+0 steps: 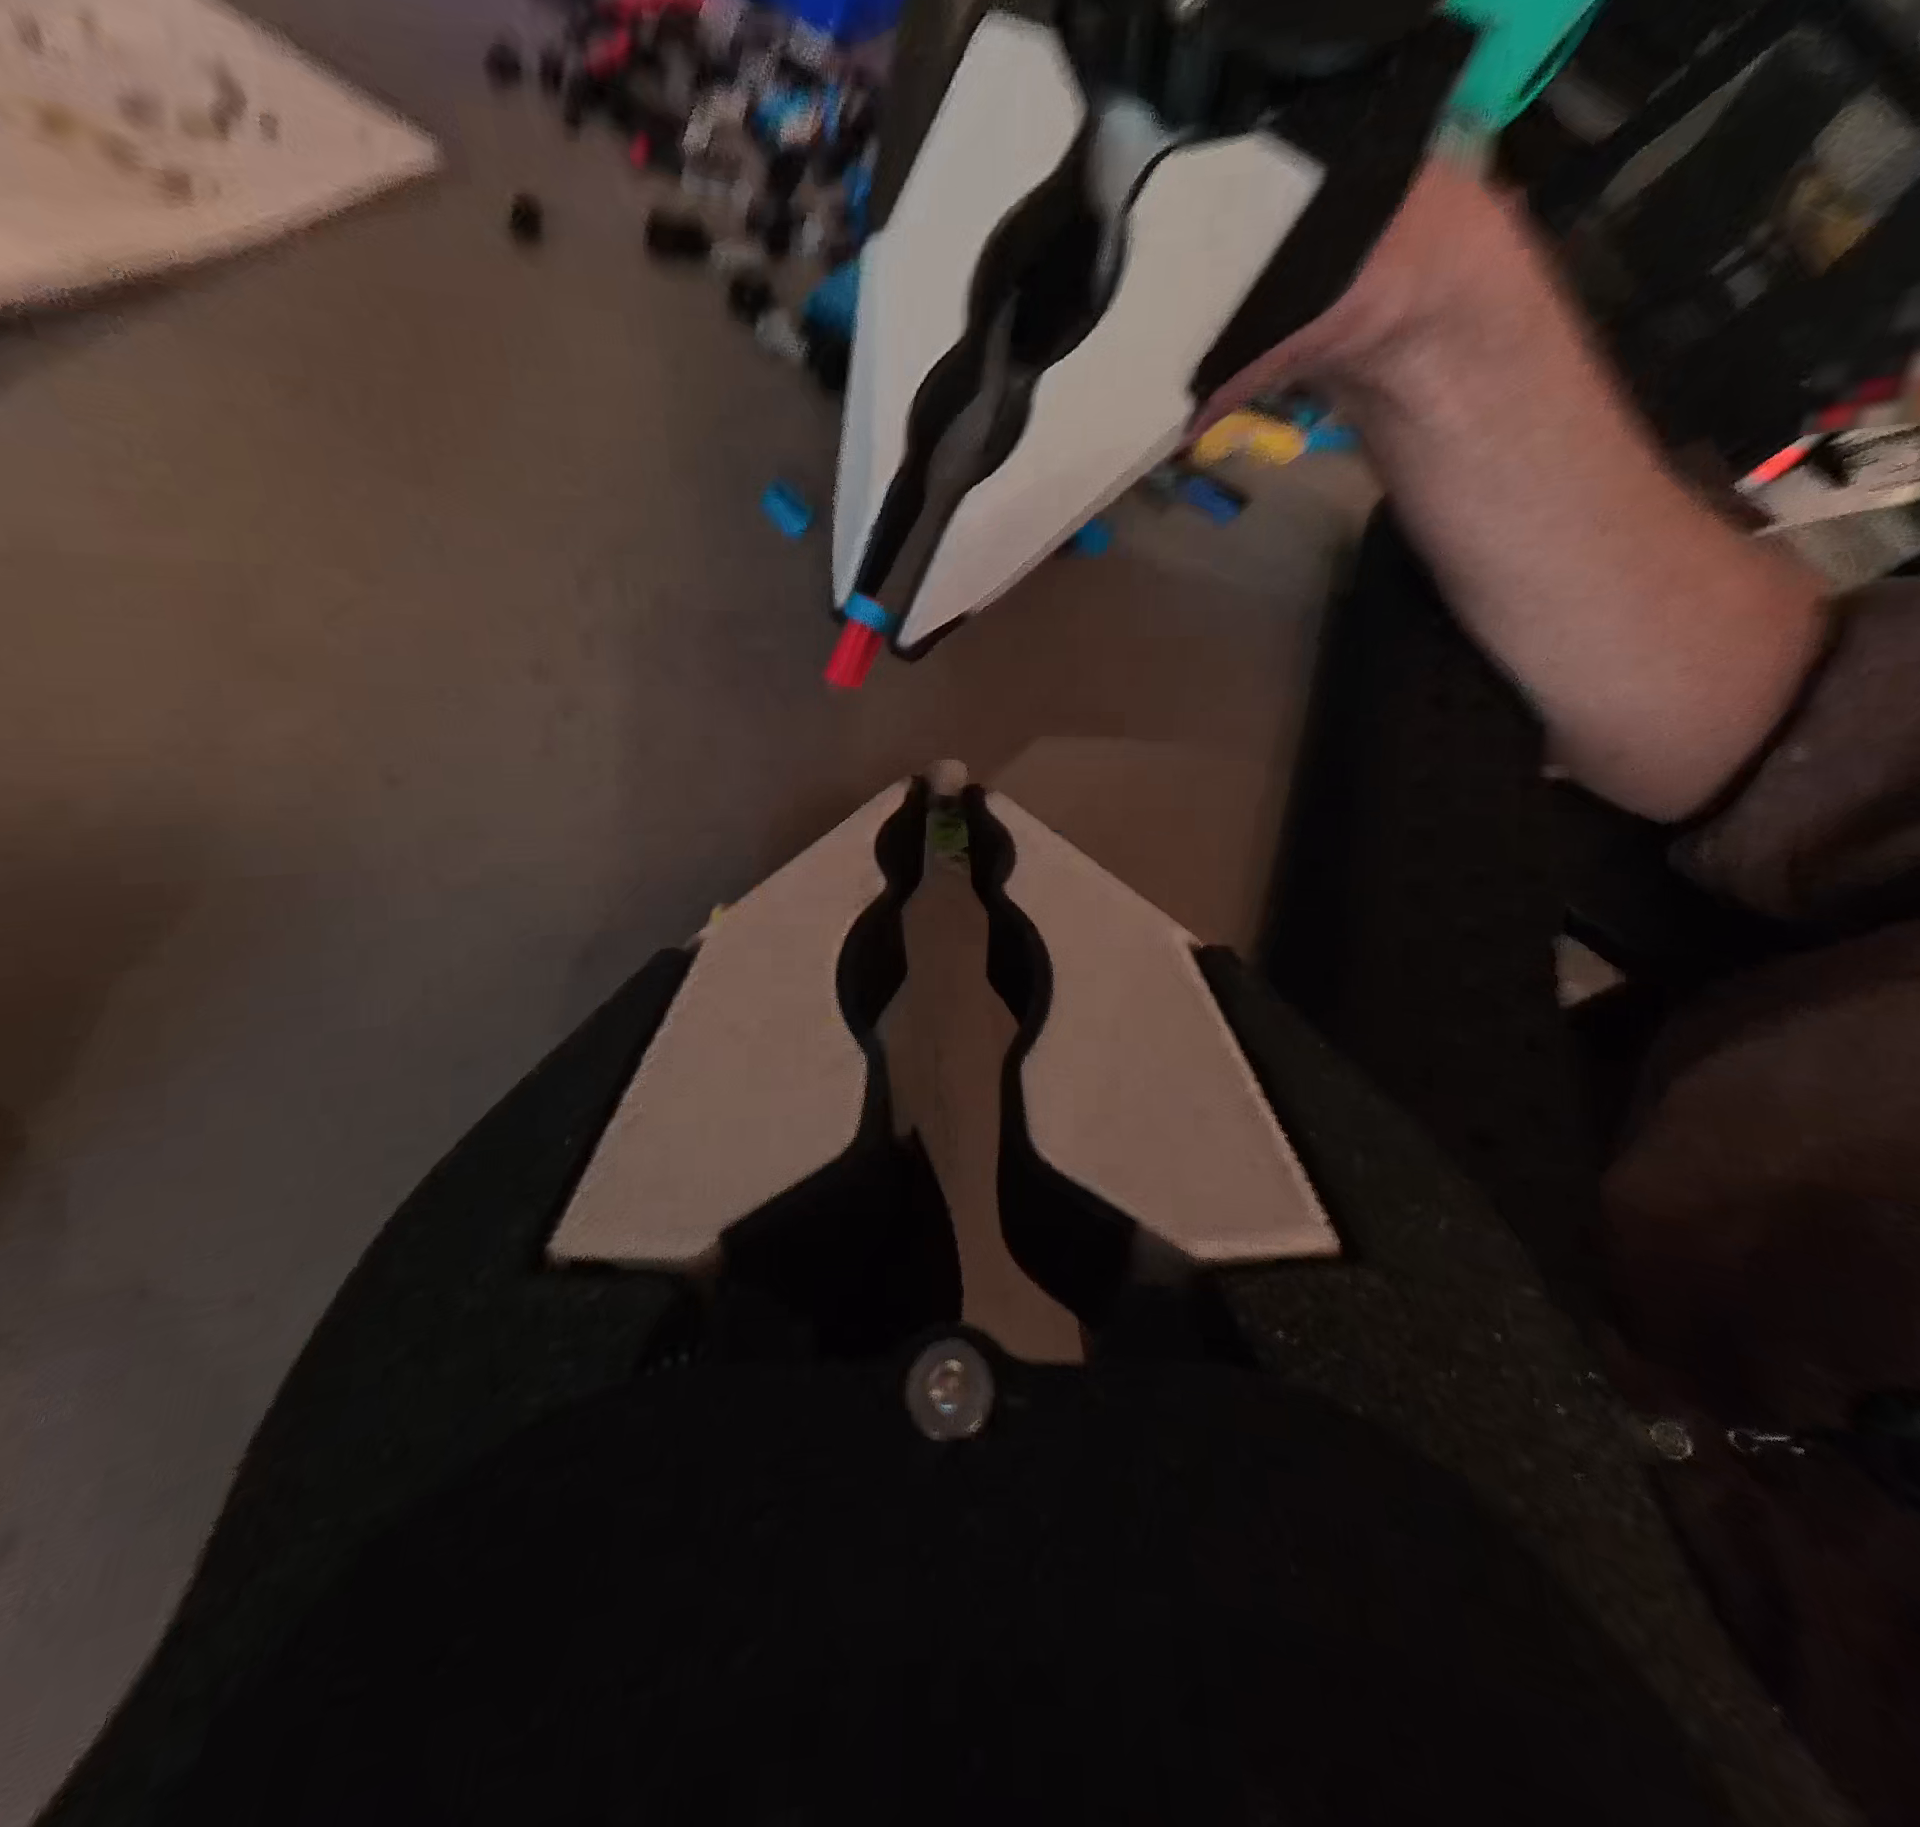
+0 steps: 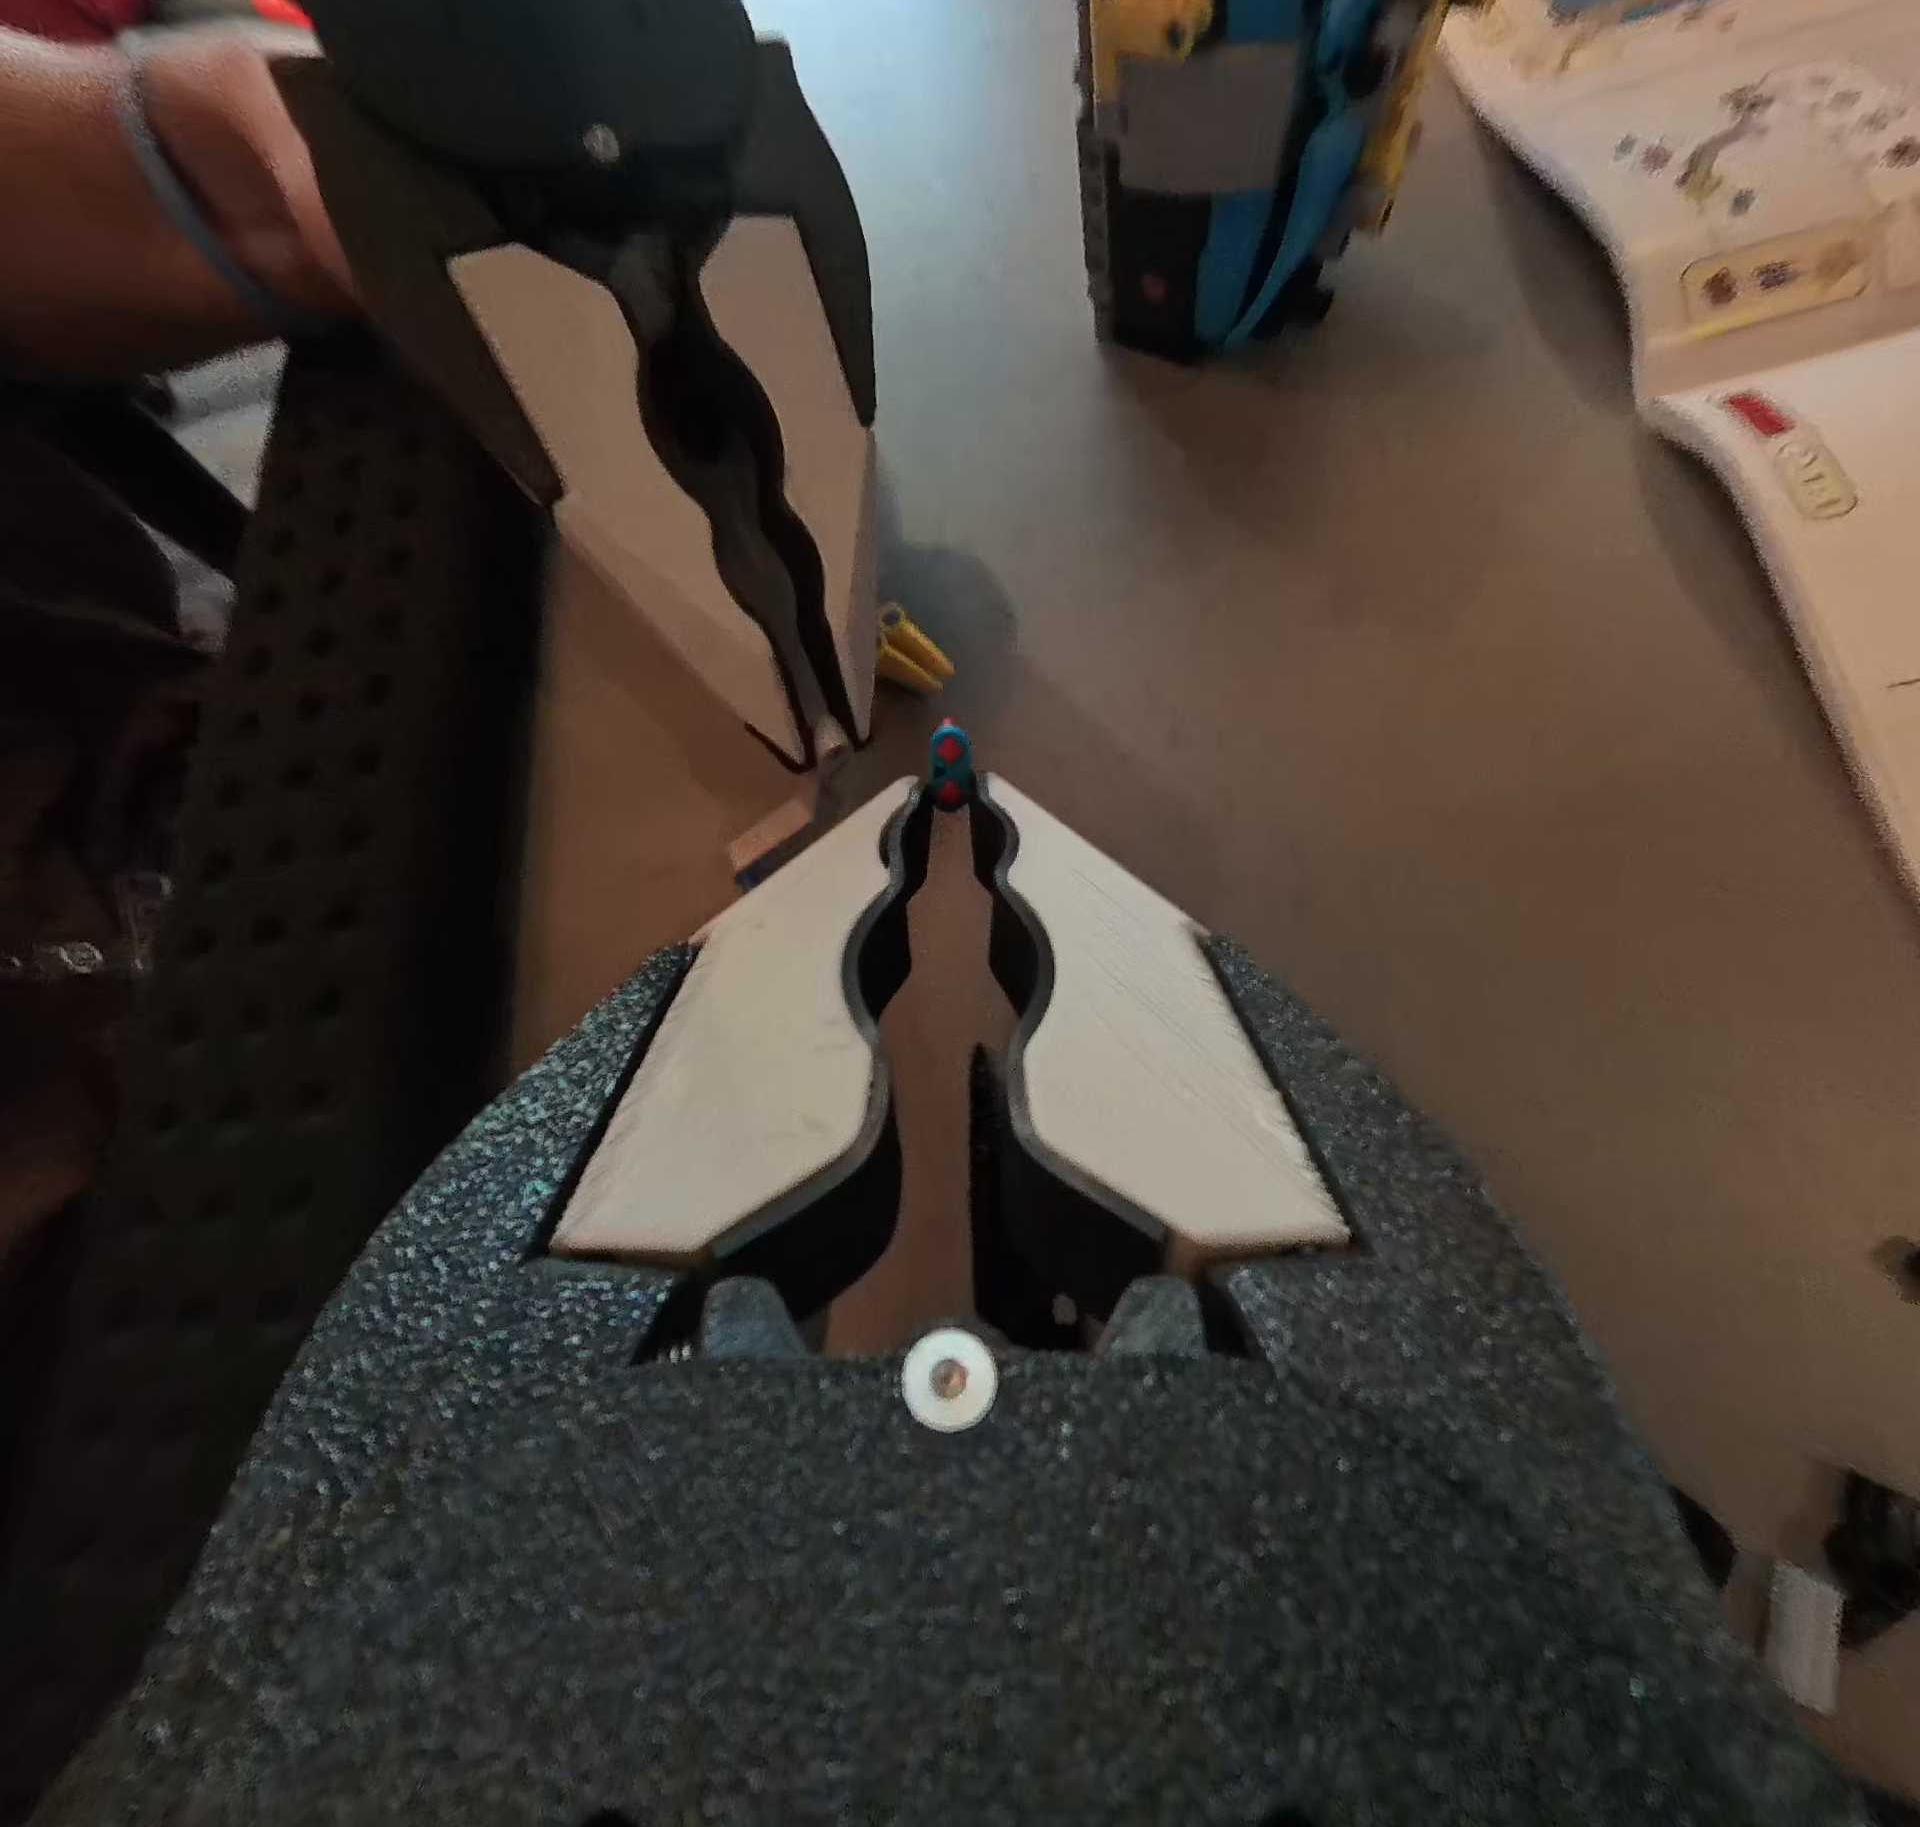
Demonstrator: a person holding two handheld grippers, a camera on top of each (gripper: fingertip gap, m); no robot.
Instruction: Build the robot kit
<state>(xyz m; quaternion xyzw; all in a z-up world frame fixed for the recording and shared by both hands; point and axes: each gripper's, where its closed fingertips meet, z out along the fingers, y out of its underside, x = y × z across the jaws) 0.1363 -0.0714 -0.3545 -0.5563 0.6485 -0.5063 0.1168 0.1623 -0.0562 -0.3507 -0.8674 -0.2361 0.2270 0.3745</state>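
In the left wrist view, my left gripper (image 1: pixel 943 790) is shut on a small pale peg with a green bit (image 1: pixel 948 778) at its tips. My right gripper (image 1: pixel 871 626) comes down from above, shut on a red peg with a blue collar (image 1: pixel 856 650), a short gap from the left tips. In the right wrist view, my right gripper (image 2: pixel 948 788) holds the same blue and red piece (image 2: pixel 950 764). The left gripper (image 2: pixel 828 741) is just to its left, pinching the pale peg (image 2: pixel 829 734). Both are above a brown table (image 2: pixel 1299 686).
A pile of small black, blue and red building pieces (image 1: pixel 707 136) lies at the back, with loose blue and yellow ones (image 1: pixel 1252 439). Yellow pieces (image 2: pixel 909 650) lie behind the tips. A colourful box (image 2: pixel 1247 115) and printed sheets (image 2: pixel 1714 219) lie right. A black perforated panel (image 2: pixel 343 738) stands left. Both grippers' tips are close together, under 4 cm apart.
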